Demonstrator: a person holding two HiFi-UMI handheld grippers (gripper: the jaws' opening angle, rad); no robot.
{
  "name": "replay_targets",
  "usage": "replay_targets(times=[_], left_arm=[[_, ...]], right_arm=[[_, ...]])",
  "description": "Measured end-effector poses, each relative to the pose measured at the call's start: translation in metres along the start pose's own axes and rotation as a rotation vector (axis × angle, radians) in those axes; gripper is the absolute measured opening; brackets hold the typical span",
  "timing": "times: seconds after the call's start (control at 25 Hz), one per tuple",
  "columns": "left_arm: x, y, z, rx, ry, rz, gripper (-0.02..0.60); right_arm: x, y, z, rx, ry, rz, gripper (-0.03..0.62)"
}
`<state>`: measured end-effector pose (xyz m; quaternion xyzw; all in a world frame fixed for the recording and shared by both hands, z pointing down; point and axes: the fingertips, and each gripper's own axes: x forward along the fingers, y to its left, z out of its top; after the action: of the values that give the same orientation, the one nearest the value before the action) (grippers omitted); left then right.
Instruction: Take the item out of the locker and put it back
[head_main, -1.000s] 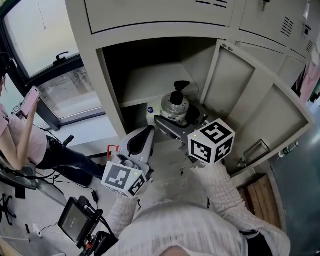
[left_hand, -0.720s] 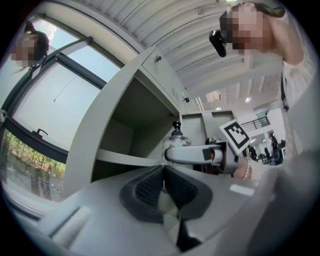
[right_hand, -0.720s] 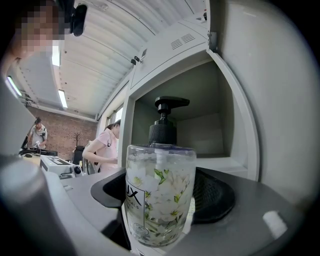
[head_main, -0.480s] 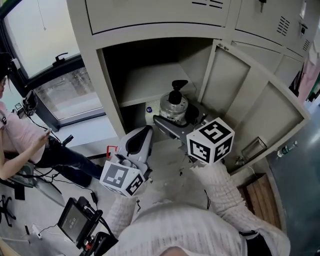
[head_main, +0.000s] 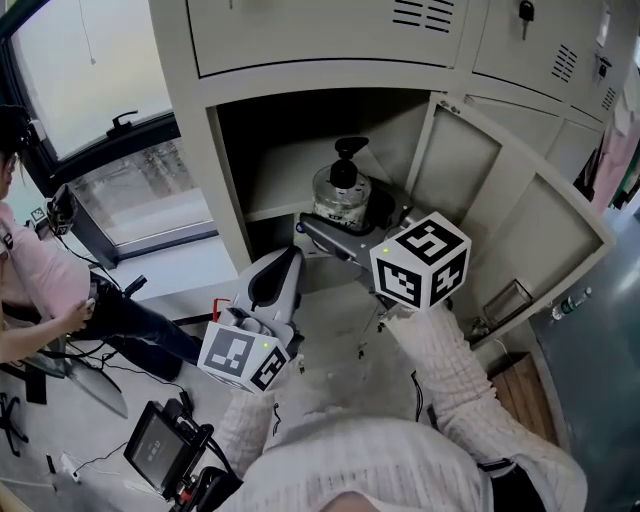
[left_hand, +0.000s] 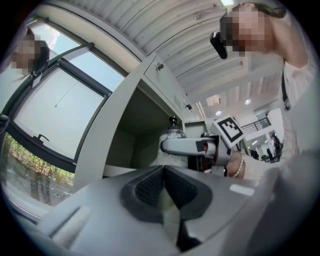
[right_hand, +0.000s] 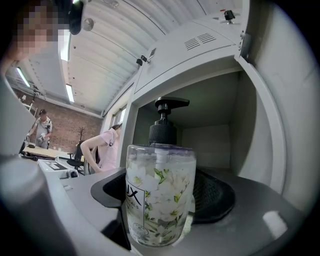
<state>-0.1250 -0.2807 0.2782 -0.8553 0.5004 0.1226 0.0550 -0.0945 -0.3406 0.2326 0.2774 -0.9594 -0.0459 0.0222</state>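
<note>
At the far left a person in a pink top (head_main: 35, 290) bent over by the window (head_main: 110, 90), well apart from the locker (head_main: 300, 45). Low on that side, a small screen (head_main: 160, 445) sat on a stand by the floor. Your left gripper (head_main: 288, 262) hung below and just left of the open compartment, pointing up towards it, its marker cube (head_main: 243, 358) nearest you. Its own view showed the dark pads (left_hand: 150, 187) pressed together with nothing between them. Further right, your right gripper (head_main: 330, 228) reached into the mouth of the open compartment and was clamped on the soap bottle (head_main: 340, 195). That was a clear pump bottle (right_hand: 159, 190) with white flowers and green leaves printed on it and a black pump on top. It stood upright between the jaws, one dark pad (right_hand: 212, 197) showing behind its right side. From these views you could not tell whether its base touched the compartment's shelf (head_main: 285, 170) or hung just above it. The right gripper's marker cube (head_main: 420, 260) sat over your white knitted sleeve (head_main: 440, 360). To the right, the locker door (head_main: 500, 215) stood swung wide open.
</note>
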Motion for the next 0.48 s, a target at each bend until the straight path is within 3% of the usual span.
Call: replay_targets(times=[0.48], left_arm=[[0.01, 0.005, 0.011, 0.0, -0.023, -0.013, 0.006]], right_arm=[[0.031, -0.019, 0.026, -0.013, -0.003, -0.013, 0.373]])
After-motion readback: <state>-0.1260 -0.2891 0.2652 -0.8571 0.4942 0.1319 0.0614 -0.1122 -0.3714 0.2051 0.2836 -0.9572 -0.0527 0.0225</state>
